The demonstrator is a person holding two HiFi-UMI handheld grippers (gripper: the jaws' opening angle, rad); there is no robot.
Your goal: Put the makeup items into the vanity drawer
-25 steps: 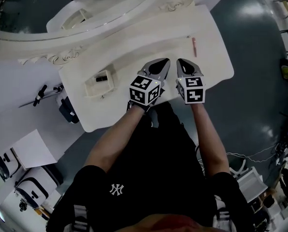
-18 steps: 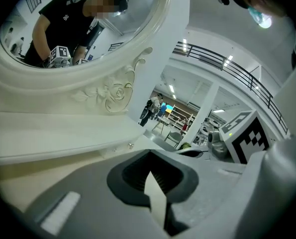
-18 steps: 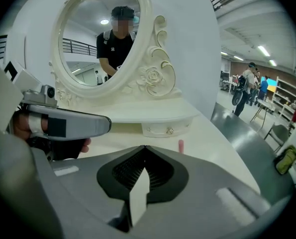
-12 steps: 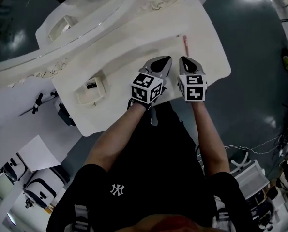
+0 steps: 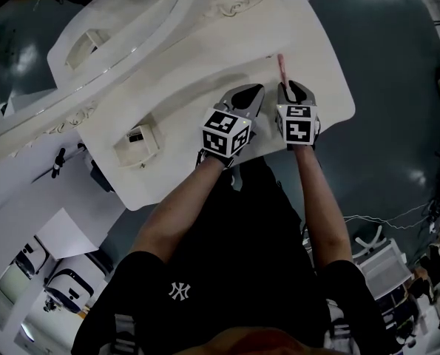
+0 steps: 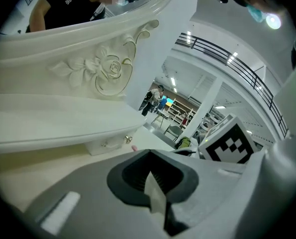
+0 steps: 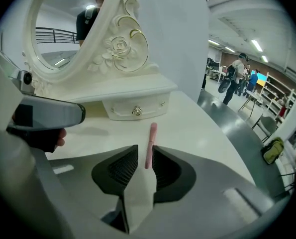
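1. Under both your grippers: white vanity top (image 5: 197,95), glossy. A carved mirror frame (image 7: 120,46) stands ahead-left of your right gripper (image 7: 145,151), and a small shut drawer (image 7: 135,109) with a round knob is straight ahead of it. Dark shiny floor (image 5: 386,65) lies past the table edge on that gripper's right. The room is a big open hall with railings (image 6: 227,59) and shelving (image 7: 276,91); people (image 7: 235,78) are far beyond.
2. Makeup item: a slim pink pencil (image 7: 150,138), flat on the top, pointing away from the right gripper toward the shut drawer.
3. Right gripper: its jaws have just been opening and now stand apart. The pencil's near end sits in the gap between the tips, with a pad on each side, not clamped.
4. Left gripper (image 6: 148,152): jaws closed together, nothing in them. It is just beside the right gripper, on its left.
5. View differences:
   - Only the head view shows the open drawer (image 5: 134,143), well left of your left gripper, with something dark inside.
   - Only the right gripper view shows the pencil in the gap.
   - The left gripper view catches just a pink tip ahead, plus the right gripper's marker cube (image 6: 226,146).
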